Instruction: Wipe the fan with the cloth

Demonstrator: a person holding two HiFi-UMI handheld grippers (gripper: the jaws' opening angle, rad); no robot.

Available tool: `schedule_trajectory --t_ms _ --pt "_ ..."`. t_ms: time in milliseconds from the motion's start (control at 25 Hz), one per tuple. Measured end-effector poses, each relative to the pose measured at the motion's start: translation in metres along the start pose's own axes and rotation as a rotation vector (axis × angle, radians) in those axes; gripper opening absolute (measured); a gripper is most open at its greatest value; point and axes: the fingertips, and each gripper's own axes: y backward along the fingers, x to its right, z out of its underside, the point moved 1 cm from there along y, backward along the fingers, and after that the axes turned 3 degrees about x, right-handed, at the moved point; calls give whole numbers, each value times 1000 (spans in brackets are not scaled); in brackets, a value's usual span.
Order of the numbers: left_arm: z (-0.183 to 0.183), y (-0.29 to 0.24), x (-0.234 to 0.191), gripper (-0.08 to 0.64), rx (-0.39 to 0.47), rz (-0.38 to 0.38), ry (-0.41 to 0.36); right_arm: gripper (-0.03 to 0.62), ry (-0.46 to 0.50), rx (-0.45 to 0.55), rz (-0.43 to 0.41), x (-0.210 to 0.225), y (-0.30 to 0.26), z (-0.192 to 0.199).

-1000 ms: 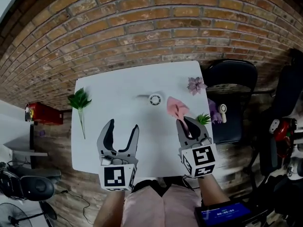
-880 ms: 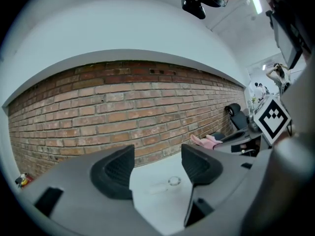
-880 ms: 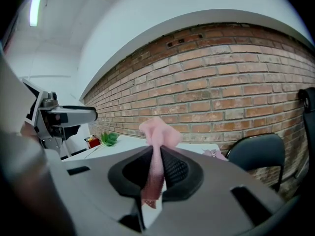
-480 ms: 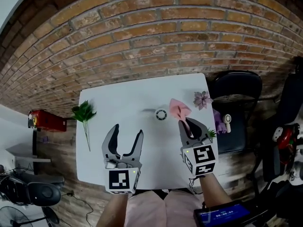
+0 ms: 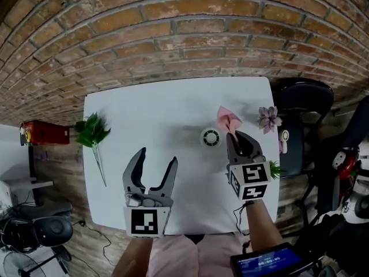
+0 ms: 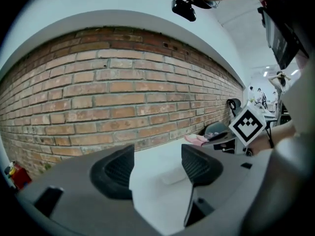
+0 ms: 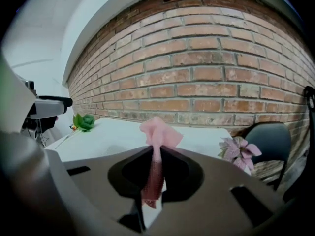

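Observation:
A small round white fan lies on the white table near its middle right. My right gripper is shut on a pink cloth, which sticks out past the jaw tips just right of the fan. In the right gripper view the pink cloth is pinched between the closed jaws of that gripper and fans out above them. My left gripper stands open and empty over the table's near left part, well left of the fan. In the left gripper view the open jaws of that gripper frame bare table.
A green leafy sprig lies at the table's left edge and a purple flower at its right edge. A black chair stands to the right. The brick wall backs the table. A red box sits on the floor at left.
Both grippers moved forward and lower over the table. The right one carried the pink cloth closer to the fan. The jaws of both stayed as they were.

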Motion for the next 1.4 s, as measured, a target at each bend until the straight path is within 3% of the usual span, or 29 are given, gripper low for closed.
schedule_trajectory --t_ms 200,400,920,1400 --pt "21 -11 -17 304 -33 12 36 38 -9 -73 41 6 -24 26" --pt "28 -13 -23 304 -41 21 47 38 -6 -114 6 -16 -19 40" --pt "19 2 -14 304 -2 28 44 40 34 -172 -322 -155 21 67" --pt "22 16 -37 304 0 -20 50 40 107 -23 -118 -60 -29 -13"
